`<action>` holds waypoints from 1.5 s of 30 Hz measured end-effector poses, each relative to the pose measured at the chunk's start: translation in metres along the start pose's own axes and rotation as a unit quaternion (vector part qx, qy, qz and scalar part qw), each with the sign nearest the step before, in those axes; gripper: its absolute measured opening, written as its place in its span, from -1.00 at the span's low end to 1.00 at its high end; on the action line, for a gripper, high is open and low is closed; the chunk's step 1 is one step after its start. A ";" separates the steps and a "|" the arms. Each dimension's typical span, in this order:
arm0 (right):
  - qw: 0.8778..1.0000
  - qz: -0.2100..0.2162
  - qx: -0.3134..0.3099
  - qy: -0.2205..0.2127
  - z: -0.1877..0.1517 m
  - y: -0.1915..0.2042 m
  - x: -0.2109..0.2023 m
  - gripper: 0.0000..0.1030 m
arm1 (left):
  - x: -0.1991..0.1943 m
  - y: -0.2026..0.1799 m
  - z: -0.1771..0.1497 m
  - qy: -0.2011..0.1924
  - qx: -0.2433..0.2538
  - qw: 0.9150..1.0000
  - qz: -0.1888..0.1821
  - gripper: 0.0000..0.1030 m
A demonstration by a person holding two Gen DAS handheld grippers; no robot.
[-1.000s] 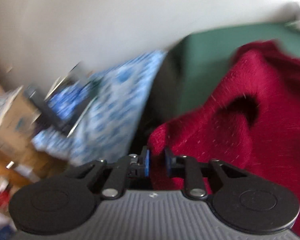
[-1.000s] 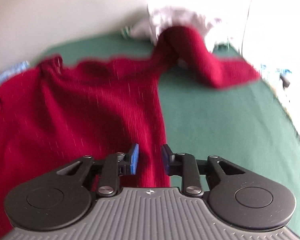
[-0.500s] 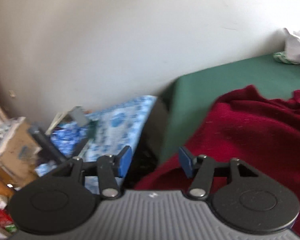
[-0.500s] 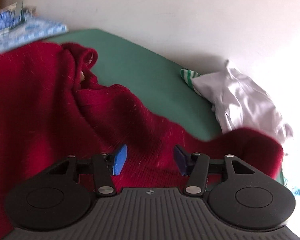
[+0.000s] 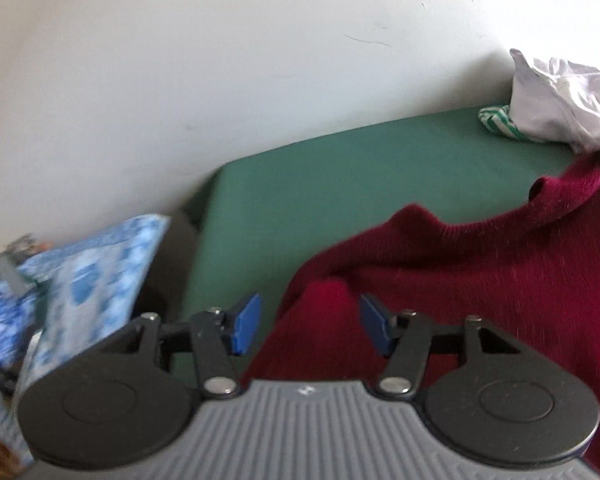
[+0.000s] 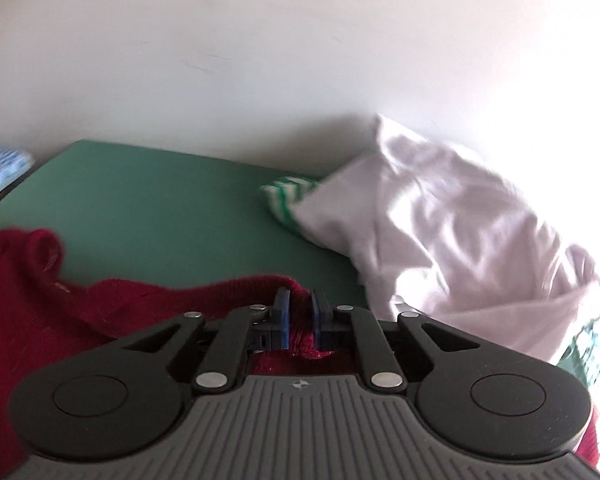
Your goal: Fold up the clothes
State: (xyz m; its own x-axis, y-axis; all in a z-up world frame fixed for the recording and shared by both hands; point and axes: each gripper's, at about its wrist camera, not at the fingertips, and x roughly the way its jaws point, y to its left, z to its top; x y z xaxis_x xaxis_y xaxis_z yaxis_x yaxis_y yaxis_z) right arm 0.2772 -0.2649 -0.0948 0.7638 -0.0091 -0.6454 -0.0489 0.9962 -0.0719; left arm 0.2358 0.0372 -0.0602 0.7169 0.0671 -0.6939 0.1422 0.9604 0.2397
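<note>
A dark red knitted sweater [image 5: 480, 280] lies rumpled on a green surface [image 5: 340, 184]. In the left wrist view my left gripper [image 5: 310, 322] is open at the sweater's left edge. A raised red fold stands between its blue pads, which do not touch it. In the right wrist view the sweater [image 6: 39, 312] stretches left from my right gripper [image 6: 300, 312]. That gripper's jaws are closing, and their blue pads pinch the sweater's upper edge between them.
A crumpled white garment [image 6: 440, 220] and a green-and-white striped cloth [image 6: 287, 196] lie at the back of the green surface [image 6: 139, 208], against the pale wall. Left of the surface, past its edge, sits a blue patterned cloth [image 5: 91, 272].
The left gripper let go of the sweater, opened and swung right over its left edge. The right gripper travelled along the sweater to its far edge and closed on it.
</note>
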 end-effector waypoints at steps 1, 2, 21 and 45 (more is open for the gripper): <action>1.000 -0.012 0.015 0.015 -0.004 -0.005 0.011 -0.82 | 0.012 -0.003 0.006 0.007 0.005 1.000 -0.002 0.19; 0.999 -0.026 0.030 0.032 -0.008 -0.010 0.023 -0.78 | 0.027 -0.006 0.011 0.017 0.012 1.000 -0.001 0.19; 0.989 0.113 -0.093 -0.034 -0.008 0.063 0.051 -0.53 | 0.119 -0.062 0.030 -0.071 0.088 0.987 0.112 -0.63; 0.988 0.013 0.153 -0.004 -0.079 -0.038 -0.020 -1.00 | -0.016 -0.046 -0.099 -0.058 0.033 0.997 0.026 -0.41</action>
State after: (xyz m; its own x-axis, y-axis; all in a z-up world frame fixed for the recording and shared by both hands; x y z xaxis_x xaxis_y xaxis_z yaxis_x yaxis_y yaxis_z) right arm 0.2131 -0.3097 -0.1389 0.7705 0.0158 -0.6372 0.1273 0.9757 0.1782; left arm 0.1507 0.0189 -0.1270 0.7982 0.0815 -0.5968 0.1446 0.9359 0.3211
